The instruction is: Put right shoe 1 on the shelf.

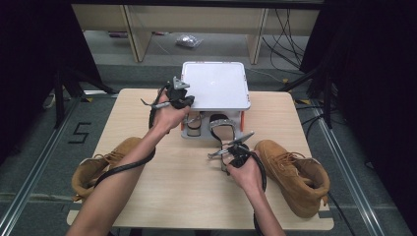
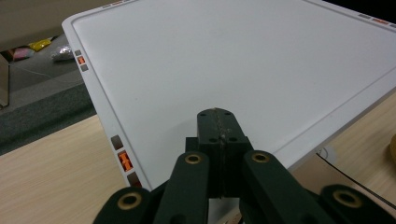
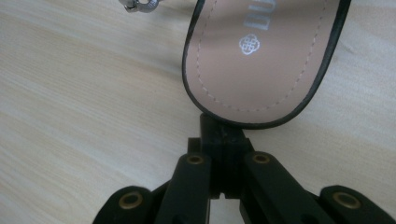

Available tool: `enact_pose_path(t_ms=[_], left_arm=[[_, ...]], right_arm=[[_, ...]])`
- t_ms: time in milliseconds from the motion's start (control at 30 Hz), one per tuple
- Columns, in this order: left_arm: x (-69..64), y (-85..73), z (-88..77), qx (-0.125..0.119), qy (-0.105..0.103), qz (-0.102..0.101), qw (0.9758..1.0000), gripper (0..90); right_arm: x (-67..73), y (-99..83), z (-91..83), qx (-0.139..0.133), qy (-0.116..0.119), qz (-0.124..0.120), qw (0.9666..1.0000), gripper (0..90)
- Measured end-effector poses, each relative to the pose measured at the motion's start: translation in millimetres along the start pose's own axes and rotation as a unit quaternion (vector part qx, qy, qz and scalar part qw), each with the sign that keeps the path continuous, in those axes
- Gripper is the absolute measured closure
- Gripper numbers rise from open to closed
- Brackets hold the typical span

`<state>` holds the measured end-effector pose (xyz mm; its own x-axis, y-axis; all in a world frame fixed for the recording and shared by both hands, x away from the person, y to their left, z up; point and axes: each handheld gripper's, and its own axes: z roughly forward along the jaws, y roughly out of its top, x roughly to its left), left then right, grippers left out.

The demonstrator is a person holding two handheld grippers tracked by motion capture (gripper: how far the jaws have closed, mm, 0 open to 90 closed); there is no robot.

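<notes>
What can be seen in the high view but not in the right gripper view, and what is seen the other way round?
High view alone: two tan boots, the white shelf top, and the left gripper, shut, at the shelf's near left corner.
Right gripper view alone: the sandal's pink insole with a printed emblem and stitching, up close.
Shared: the right gripper, shut, its tip at the sandal's heel edge, and the wooden table.

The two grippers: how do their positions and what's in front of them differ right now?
The left gripper is at the near left corner of the white rack top, its tip over that flat panel; the right gripper is lower, over the wooden table, its tip at the sandal's heel edge. The left gripper sits farther from the person, the right nearer, beside the right boot. Both have jaws shut and hold nothing.
</notes>
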<state>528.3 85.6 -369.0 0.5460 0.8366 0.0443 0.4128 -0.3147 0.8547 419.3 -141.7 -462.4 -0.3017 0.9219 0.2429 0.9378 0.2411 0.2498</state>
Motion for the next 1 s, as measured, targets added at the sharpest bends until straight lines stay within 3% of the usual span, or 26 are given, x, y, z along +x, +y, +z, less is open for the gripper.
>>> enact_pose_path(t_ms=[33, 67, 100, 167, 233, 300, 333, 367, 400, 433, 467, 500, 533, 567, 600, 633, 667, 700, 733, 933, 1000], left_arm=[[-0.7, -0.1, 0.6, -0.004, 0.001, -0.004, 1.0000, 89.6], [-1.2, -0.1, 1.0, -0.006, 0.002, -0.006, 1.0000, 89.7], [-1.2, -0.1, 0.9, -0.006, 0.001, -0.006, 1.0000, 89.6], [-1.1, -0.2, 0.9, -0.006, 0.001, -0.006, 1.0000, 89.6], [-1.1, -0.2, 0.8, -0.006, 0.001, -0.005, 1.0000, 89.7], [-1.3, -0.2, 0.8, -0.006, 0.002, -0.005, 1.0000, 89.6], [-1.4, -0.1, 0.7, -0.005, 0.003, -0.004, 1.0000, 89.7], [-1.4, -0.1, 0.7, -0.005, 0.003, -0.004, 1.0000, 89.6], [-1.2, -0.2, 0.9, -0.006, 0.001, -0.005, 1.0000, 89.6], [-1.2, -0.2, 0.9, -0.006, 0.002, -0.005, 1.0000, 89.6], [-1.3, -0.2, 0.8, -0.006, 0.002, -0.005, 1.0000, 89.6], [-1.3, -0.2, 0.7, -0.006, 0.002, -0.005, 1.0000, 89.7], [-1.3, -0.3, 0.7, -0.006, 0.003, -0.005, 1.0000, 89.6], [-1.3, -0.3, 0.7, -0.006, 0.003, -0.004, 1.0000, 89.7], [-1.4, -0.3, 0.7, -0.006, 0.003, -0.004, 1.0000, 89.6], [-1.3, -0.2, 0.6, -0.005, 0.003, -0.004, 1.0000, 89.7], [-1.5, -0.3, 0.7, -0.006, 0.003, -0.004, 1.0000, 89.7], [-1.5, -0.3, 0.7, -0.005, 0.003, -0.004, 1.0000, 89.6], [-1.5, -0.3, 0.6, -0.006, 0.003, -0.004, 1.0000, 89.6], [-1.4, -0.3, 0.7, -0.006, 0.003, -0.004, 1.0000, 89.7], [-1.4, -0.3, 0.6, -0.006, 0.003, -0.004, 1.0000, 89.6]], right_arm=[[1.4, 0.6, 0.0, 0.001, 0.000, 0.009, 1.0000, 90.0], [-1.2, 1.6, 1.4, -0.008, -0.004, -0.010, 0.9999, 90.0], [-0.6, 2.3, 0.7, 0.002, -0.008, -0.001, 1.0000, 90.0], [0.0, 3.4, 2.9, -0.018, -0.005, -0.012, 0.9997, 90.0], [2.6, 5.2, 1.1, -0.005, -0.001, 0.000, 1.0000, 90.0], [2.7, 7.0, 1.9, -0.024, -0.008, -0.010, 0.9996, 90.0], [4.4, 8.1, -0.3, -0.021, -0.016, 0.002, 0.9997, 90.0], [2.6, 9.6, -0.4, -0.033, -0.012, -0.019, 0.9992, 90.0], [5.3, 11.0, -1.8, -0.024, -0.013, 0.000, 0.9996, 90.0], [4.4, 12.7, -2.2, -0.026, -0.012, -0.008, 0.9996, 90.0], [1.4, 14.5, -0.4, -0.041, -0.016, -0.031, 0.9985, 90.0], [5.3, 15.4, -2.4, -0.030, -0.024, -0.004, 0.9993, 90.0], [5.7, 16.3, -2.5, -0.038, -0.016, -0.009, 0.9991, 90.0], [4.8, 17.9, -2.1, -0.039, -0.024, -0.014, 0.9989, 90.0], [7.5, 18.5, -3.7, -0.036, -0.019, 0.000, 0.9992, 90.0], [5.5, 19.7, -3.4, -0.042, -0.022, -0.014, 0.9988, 90.0], [7.0, 20.7, -3.2, -0.040, -0.022, 0.000, 0.9990, 90.0], [5.6, 21.7, -2.8, -0.049, -0.018, -0.011, 0.9986, 90.0], [5.9, 22.7, -3.7, -0.048, -0.026, -0.006, 0.9985, 90.0], [5.3, 29.0, -3.4, -0.071, -0.021, -0.017, 0.9971, 90.0], [6.3, 31.6, -3.8, -0.071, -0.022, -0.011, 0.9972, 90.0]])
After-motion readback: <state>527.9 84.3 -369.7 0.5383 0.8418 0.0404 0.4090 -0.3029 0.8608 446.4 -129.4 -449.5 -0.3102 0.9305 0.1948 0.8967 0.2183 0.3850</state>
